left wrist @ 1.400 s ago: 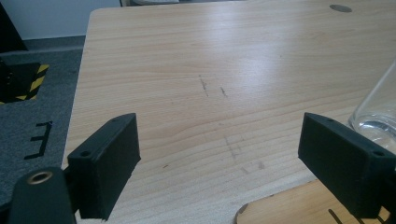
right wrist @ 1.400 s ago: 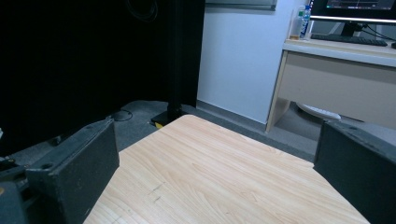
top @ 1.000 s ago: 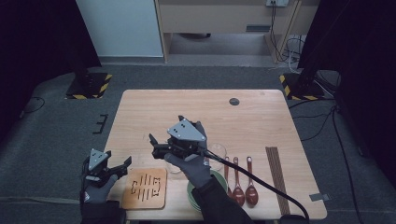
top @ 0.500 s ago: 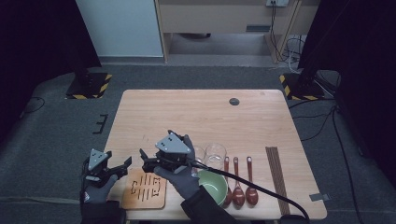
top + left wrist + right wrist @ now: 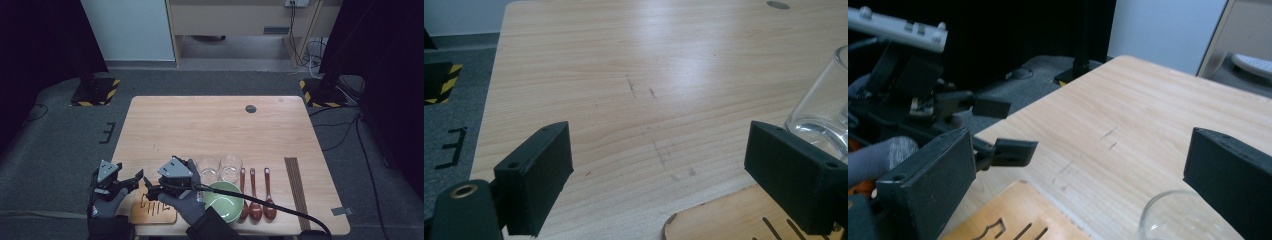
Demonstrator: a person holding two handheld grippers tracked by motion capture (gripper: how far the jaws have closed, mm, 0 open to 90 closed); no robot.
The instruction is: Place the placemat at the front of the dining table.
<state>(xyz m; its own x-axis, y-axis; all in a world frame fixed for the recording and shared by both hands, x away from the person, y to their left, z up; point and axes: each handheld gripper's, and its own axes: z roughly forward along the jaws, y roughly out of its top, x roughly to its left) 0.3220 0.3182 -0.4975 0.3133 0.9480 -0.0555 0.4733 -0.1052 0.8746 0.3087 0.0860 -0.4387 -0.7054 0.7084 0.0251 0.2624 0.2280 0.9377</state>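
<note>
My right gripper hangs open over the table's front left, above a slotted wooden board, and points left at my left gripper. The left gripper is also open, just off the board's left corner. In the right gripper view the jaws stand wide apart and hold nothing. That view has the left gripper ahead, the board below and a glass rim at the bottom. The left gripper view has bare table between the jaws, with a clear glass at the right.
Two clear glasses stand side by side right of my right hand. In front of them sits a green bowl. Further right lie three brown spoons and dark chopsticks. A black hole marks the far table.
My right gripper has moved from the table's middle toward the front left, over the wooden board, uncovering the two glasses. The left gripper has stayed in place.
</note>
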